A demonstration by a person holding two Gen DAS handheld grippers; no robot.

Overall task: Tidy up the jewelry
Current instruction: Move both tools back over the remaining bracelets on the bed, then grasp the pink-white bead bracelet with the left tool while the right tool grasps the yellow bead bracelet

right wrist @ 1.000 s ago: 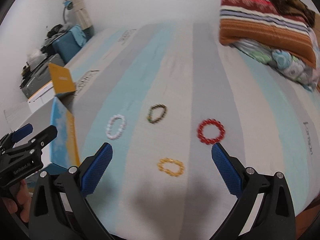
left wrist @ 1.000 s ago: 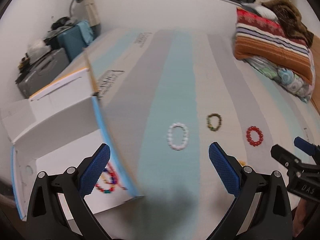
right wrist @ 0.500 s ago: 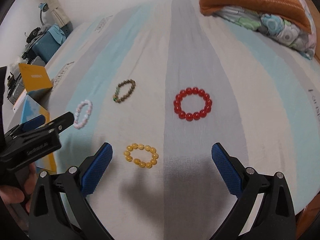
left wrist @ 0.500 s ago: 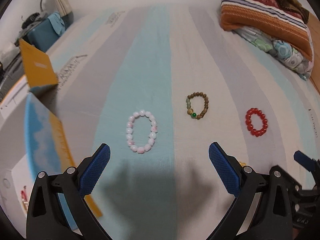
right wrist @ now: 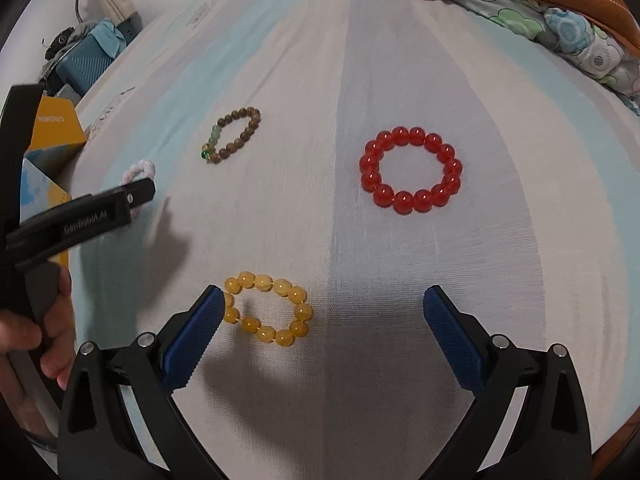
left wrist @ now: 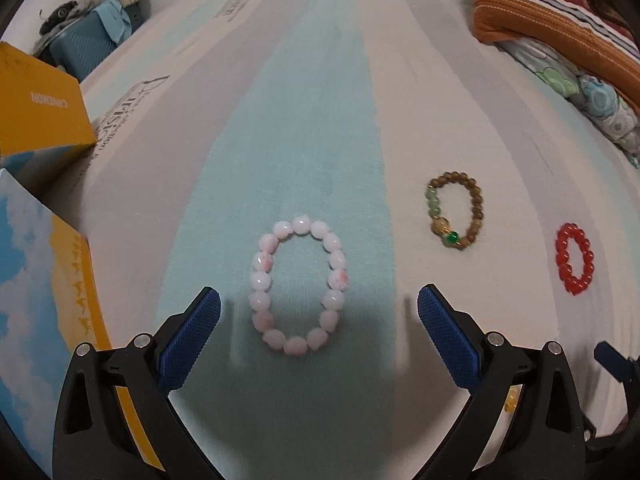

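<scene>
Four bracelets wait on the bed, none yet picked up.

Both tongs are spread wide and hold nothing. The left tongs (left wrist: pixel 319 322) hang over the pink-and-white bracelet (left wrist: pixel 299 286), which lies between their tips on the striped sheet (left wrist: pixel 312 120). The right tongs (right wrist: pixel 323 322) frame the yellow bracelet (right wrist: pixel 266 307), whose left edge lies at their left tip. The brown bracelet (right wrist: pixel 232 135) and red bracelet (right wrist: pixel 411 170) lie farther off. A yellow box (left wrist: pixel 44 264) stands to the left, probably where they go; sorting looks barely begun.
</scene>
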